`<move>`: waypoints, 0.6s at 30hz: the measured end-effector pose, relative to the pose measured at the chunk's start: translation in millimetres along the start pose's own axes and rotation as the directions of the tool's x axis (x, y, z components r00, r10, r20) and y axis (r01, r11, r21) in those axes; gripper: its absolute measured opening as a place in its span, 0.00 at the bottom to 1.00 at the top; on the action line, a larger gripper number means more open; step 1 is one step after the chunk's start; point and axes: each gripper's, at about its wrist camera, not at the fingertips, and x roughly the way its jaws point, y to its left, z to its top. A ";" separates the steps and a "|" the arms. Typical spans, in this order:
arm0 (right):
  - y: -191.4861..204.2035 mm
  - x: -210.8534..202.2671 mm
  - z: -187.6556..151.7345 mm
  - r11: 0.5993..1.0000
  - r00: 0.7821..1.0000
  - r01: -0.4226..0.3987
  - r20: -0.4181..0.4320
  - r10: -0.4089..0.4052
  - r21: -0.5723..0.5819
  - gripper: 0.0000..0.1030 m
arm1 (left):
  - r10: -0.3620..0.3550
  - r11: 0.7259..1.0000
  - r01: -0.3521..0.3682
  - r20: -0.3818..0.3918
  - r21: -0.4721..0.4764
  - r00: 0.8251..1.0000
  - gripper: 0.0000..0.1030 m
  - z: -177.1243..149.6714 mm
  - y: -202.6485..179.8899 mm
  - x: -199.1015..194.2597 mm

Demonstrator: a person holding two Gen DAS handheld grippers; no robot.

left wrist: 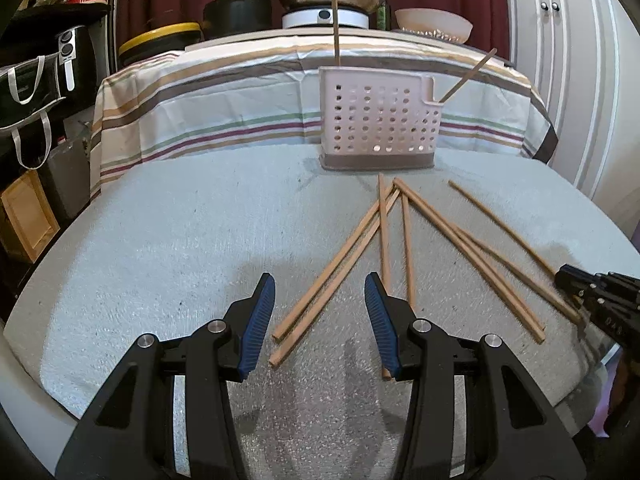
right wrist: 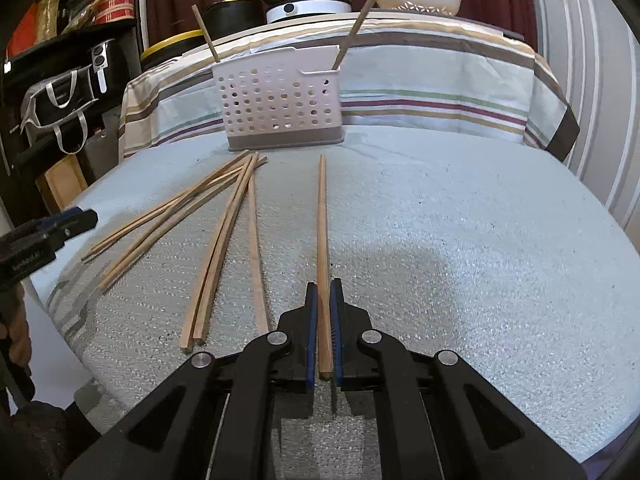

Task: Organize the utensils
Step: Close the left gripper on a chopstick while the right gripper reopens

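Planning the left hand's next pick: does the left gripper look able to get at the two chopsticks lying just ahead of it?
Probably yes. The left gripper is open and empty, and the pair of chopsticks lies bare on the table, with nothing on top.

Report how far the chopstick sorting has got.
Done: two chopsticks already stand in the perforated holder. In hand: the right hand-held gripper is shut on one chopstick. Left: six loose chopsticks lie on the table; the left hand-held gripper is open over them, holding nothing.
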 end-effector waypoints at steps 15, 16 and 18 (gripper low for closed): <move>-5.4 3.8 -1.3 1.000 1.000 -0.008 0.003 0.008 0.011 0.08 | -0.062 0.998 0.063 -0.057 0.009 0.996 0.33 -14.6 -11.2 13.2; -5.7 3.7 -1.3 1.000 1.000 -0.008 0.003 0.008 0.012 0.08 | -0.069 0.998 0.070 -0.065 0.007 0.995 0.32 -16.1 -12.9 14.6; -5.6 3.9 -1.2 1.000 1.000 -0.009 0.004 0.009 0.014 0.08 | -0.082 0.997 0.082 -0.069 0.002 0.994 0.32 -18.6 -15.3 14.4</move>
